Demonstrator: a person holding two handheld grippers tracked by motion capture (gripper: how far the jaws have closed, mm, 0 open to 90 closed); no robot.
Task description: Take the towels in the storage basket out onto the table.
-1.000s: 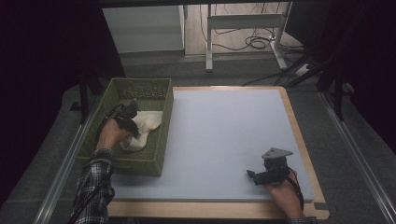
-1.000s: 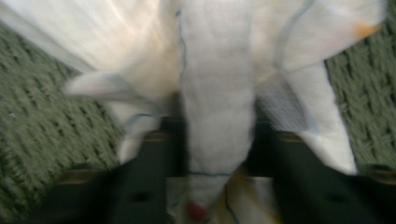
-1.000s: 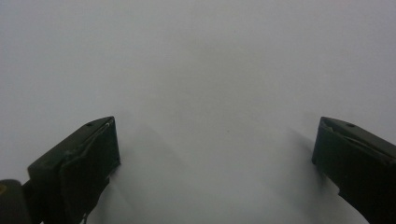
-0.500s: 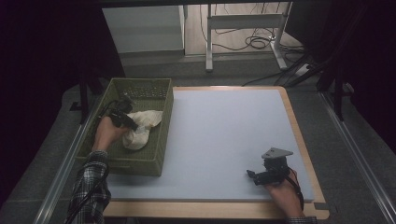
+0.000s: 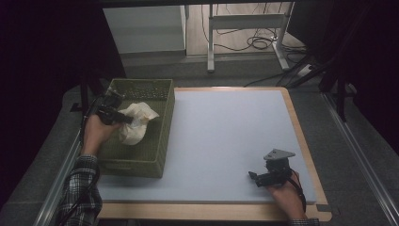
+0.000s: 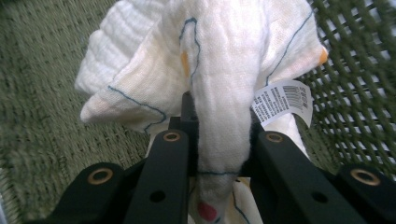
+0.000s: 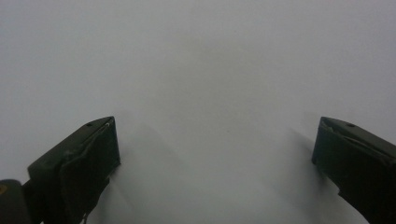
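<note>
Left tongs (image 6: 219, 154) clamped on a white cloth (image 6: 219, 70) over the green basket (image 5: 155, 141) at the worktop's (image 5: 226, 136) left edge, barcode tag (image 6: 282, 102) with print too small to read, right tongs (image 7: 215, 154) spread wide near the front right corner

the pale surface (image 5: 226, 136) lies bare from the green basket (image 5: 155, 160) across to its right edge, so a hand could sweep there freely; the right tool (image 5: 256, 178) sits near the front right corner, its jaws wide over bare surface. the basket's walls fence in the left tool (image 5: 123, 118), which pinches a white cloth (image 5: 136, 125) above the basket floor; the way out is upward.
</note>
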